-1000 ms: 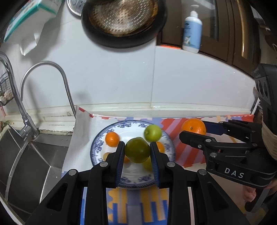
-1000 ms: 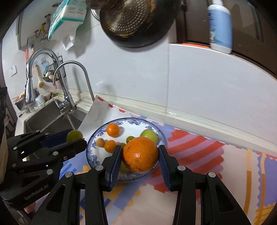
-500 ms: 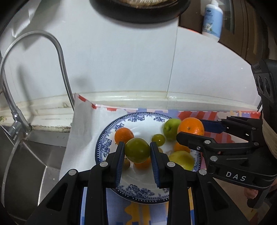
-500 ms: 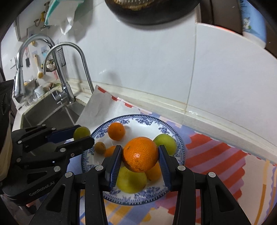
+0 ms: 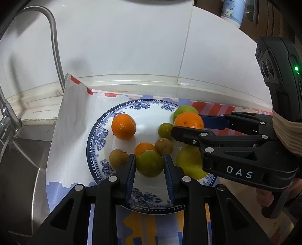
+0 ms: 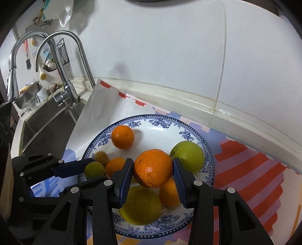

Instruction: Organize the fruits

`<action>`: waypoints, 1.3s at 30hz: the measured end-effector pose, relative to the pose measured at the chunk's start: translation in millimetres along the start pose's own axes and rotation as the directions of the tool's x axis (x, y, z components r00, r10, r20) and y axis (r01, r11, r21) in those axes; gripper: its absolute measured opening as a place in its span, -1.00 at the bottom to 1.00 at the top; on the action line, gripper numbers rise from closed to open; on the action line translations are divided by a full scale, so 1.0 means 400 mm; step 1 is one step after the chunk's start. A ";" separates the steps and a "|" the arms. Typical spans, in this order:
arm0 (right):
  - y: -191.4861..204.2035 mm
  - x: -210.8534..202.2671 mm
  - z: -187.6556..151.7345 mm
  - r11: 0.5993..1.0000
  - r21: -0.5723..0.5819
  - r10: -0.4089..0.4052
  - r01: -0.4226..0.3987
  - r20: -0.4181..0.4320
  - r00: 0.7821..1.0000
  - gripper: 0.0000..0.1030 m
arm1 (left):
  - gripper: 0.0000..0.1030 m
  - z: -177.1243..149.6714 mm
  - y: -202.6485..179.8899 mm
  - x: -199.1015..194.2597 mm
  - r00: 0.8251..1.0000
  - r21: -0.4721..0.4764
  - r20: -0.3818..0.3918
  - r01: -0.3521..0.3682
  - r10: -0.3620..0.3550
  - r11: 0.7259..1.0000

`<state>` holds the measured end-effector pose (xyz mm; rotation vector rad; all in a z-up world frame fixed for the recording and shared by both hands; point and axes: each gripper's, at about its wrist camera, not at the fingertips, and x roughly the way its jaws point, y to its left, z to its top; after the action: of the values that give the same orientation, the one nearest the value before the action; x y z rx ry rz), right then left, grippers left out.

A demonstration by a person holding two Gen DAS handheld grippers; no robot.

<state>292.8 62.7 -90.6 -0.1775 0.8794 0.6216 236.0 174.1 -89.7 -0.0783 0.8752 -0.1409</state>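
Note:
A blue-and-white plate (image 5: 98,139) (image 6: 190,132) lies on a patterned mat and holds several fruits. My left gripper (image 5: 150,165) is shut on a small green citrus (image 5: 149,165), low over the plate's near side. My right gripper (image 6: 153,169) is shut on a large orange (image 6: 153,168), held just above the plate's middle. In the left wrist view the right gripper (image 5: 188,122) comes in from the right with the orange (image 5: 188,120). On the plate lie a small orange (image 5: 123,126) (image 6: 122,137), a green apple (image 6: 188,156), a yellow-green fruit (image 6: 140,205) and two brown fruits (image 5: 119,158).
A sink (image 6: 47,120) with a curved tap (image 6: 75,62) lies left of the mat. A white tiled wall (image 5: 132,47) rises behind the plate. A white bottle (image 5: 231,11) stands on the ledge at upper right. The striped mat (image 6: 245,169) stretches right of the plate.
Both grippers have come down and forward over the plate, each still holding its fruit. The plate and its fruits now look larger and closer in both views.

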 end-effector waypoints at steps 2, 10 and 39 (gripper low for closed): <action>0.000 0.002 -0.002 1.000 0.003 -0.005 0.005 -0.002 1.000 -0.16 | -0.43 -0.003 0.001 0.005 1.000 -0.001 -0.004 -0.002 0.002 1.000; -0.001 -0.014 -0.003 1.000 0.008 -0.021 0.021 0.014 1.000 0.12 | -0.13 -0.002 -0.005 -0.026 0.998 0.010 0.035 -0.043 0.042 0.999; -0.035 -0.517 -0.214 0.926 0.205 -0.356 0.316 0.204 0.912 0.64 | 0.64 -0.091 -0.217 -0.364 0.954 -0.007 0.273 -0.124 0.121 0.992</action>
<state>145.4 -72.0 11.7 -0.0961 0.6442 0.2356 107.9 110.6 8.6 -0.0325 0.6013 -0.0170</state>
